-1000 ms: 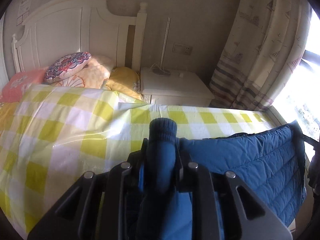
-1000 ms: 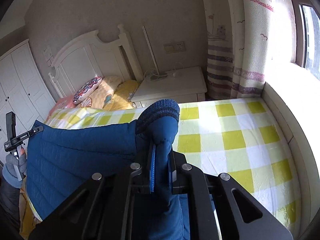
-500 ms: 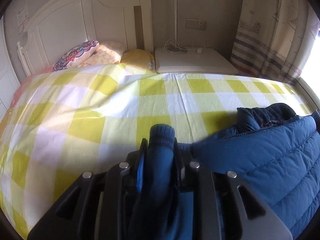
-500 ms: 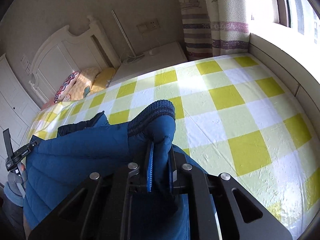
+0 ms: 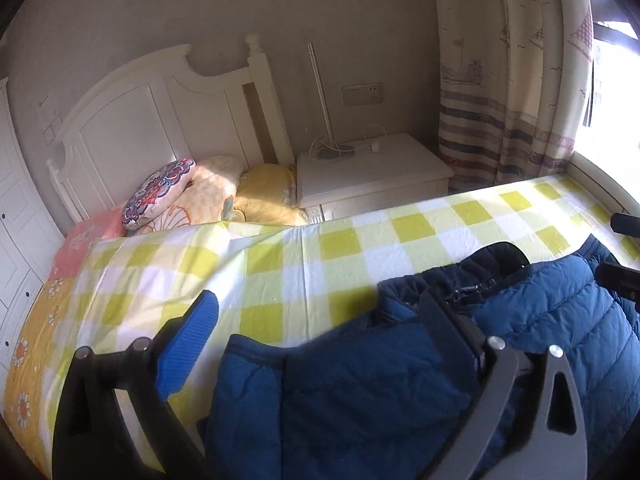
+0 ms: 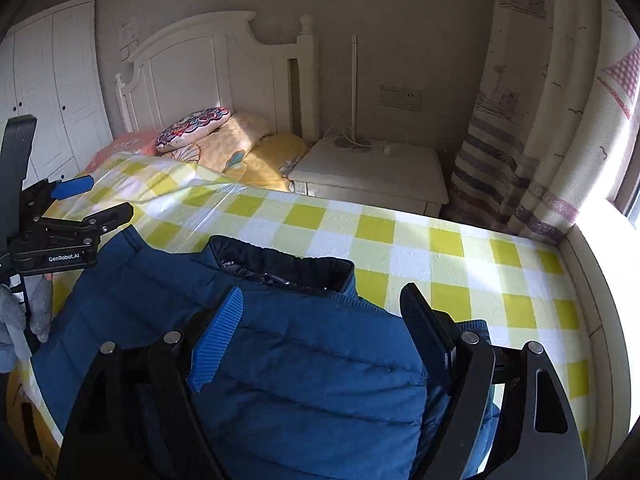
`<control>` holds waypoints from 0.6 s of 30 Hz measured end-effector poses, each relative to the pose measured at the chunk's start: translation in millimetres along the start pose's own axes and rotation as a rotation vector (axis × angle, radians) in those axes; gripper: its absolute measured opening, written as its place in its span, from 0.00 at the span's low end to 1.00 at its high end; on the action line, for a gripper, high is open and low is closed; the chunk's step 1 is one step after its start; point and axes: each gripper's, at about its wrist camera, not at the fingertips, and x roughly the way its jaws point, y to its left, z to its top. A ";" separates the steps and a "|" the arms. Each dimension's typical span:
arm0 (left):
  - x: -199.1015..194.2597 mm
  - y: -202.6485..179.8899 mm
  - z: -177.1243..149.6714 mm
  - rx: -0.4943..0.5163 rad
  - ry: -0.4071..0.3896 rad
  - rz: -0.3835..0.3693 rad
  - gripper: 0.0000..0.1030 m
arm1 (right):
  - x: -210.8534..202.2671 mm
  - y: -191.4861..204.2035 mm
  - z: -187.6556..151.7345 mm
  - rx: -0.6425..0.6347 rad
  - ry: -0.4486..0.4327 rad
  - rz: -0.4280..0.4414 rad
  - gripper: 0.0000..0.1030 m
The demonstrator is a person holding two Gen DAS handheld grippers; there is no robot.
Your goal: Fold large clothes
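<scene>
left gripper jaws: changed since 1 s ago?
Yes. The left gripper was clamped on the jacket cuff; now it is open, with the jacket lying on the checked sheet.

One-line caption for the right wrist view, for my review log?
Right gripper open above a blue puffer jacket lying on the yellow-checked bed.

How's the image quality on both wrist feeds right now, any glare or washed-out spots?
Left wrist view: window at right is blown out, fisheye bends the white headboard; the blue quilted jacket stays readable. Right wrist view: sunlight washes out the sill at far right and streaks the yellow checked sheet; the jacket is sharp.
</scene>
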 end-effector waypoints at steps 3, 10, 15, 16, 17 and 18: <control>34.1 -18.3 -10.9 0.038 0.077 0.046 0.97 | 35.4 39.4 -1.2 -0.121 0.074 -0.013 0.69; 102.0 -8.9 -47.3 -0.063 0.237 -0.059 0.98 | 102.6 36.2 -30.7 -0.108 0.221 0.027 0.69; 103.3 -2.6 -53.3 -0.110 0.230 -0.105 0.98 | 100.3 35.3 -38.5 -0.086 0.184 0.040 0.70; 103.6 -2.1 -53.2 -0.117 0.230 -0.111 0.98 | 100.5 35.0 -38.3 -0.081 0.181 0.044 0.70; 103.9 -2.0 -53.2 -0.120 0.230 -0.113 0.98 | 100.4 35.6 -38.6 -0.078 0.178 0.043 0.70; 103.3 -2.7 -53.2 -0.120 0.228 -0.112 0.98 | 99.9 35.9 -39.1 -0.079 0.173 0.039 0.69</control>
